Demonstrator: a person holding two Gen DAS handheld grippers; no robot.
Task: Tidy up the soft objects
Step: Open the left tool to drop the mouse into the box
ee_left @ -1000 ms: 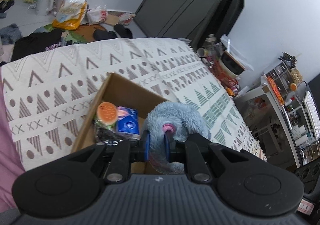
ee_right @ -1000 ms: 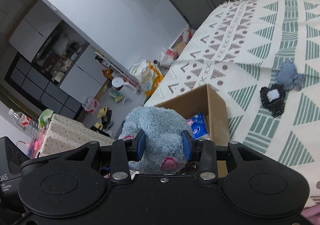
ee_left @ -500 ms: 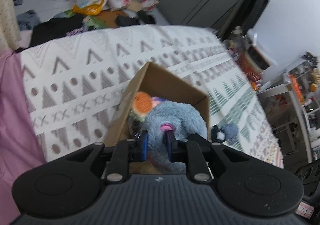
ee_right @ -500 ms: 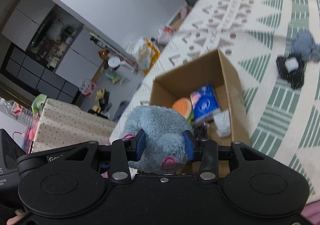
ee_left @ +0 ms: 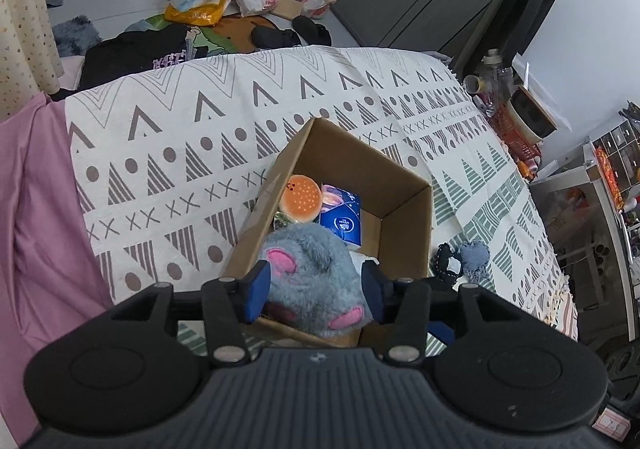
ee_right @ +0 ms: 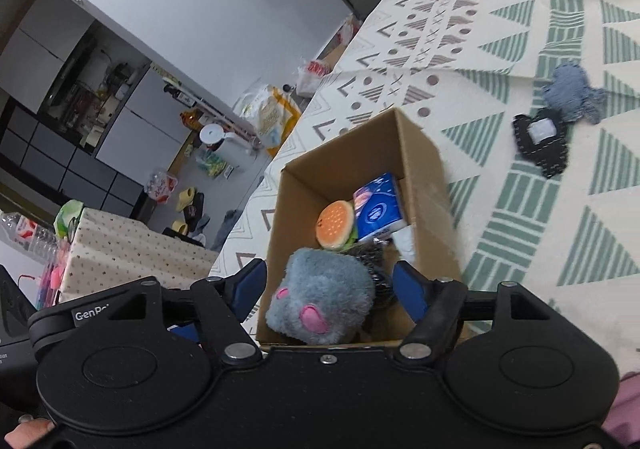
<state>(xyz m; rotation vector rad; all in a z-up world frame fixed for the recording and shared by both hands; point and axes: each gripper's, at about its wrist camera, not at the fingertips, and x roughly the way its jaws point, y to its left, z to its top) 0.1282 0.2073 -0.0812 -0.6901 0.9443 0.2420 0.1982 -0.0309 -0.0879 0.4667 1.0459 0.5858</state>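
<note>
A grey-blue plush toy with pink patches lies in the near end of an open cardboard box on the patterned bedspread. My left gripper stands open, its blue pads wide on either side of the plush. In the right wrist view the same plush rests in the box, and my right gripper is open around it too. Further in the box lie an orange burger toy and a blue tissue pack.
A black fabric piece and a blue fabric piece lie on the bedspread right of the box. Pink sheet at the left. Bags, slippers and clothes litter the floor beyond the bed.
Both grippers were shut on the plush while carrying it over the box. Now both have opened wide and the plush sits in the box.
</note>
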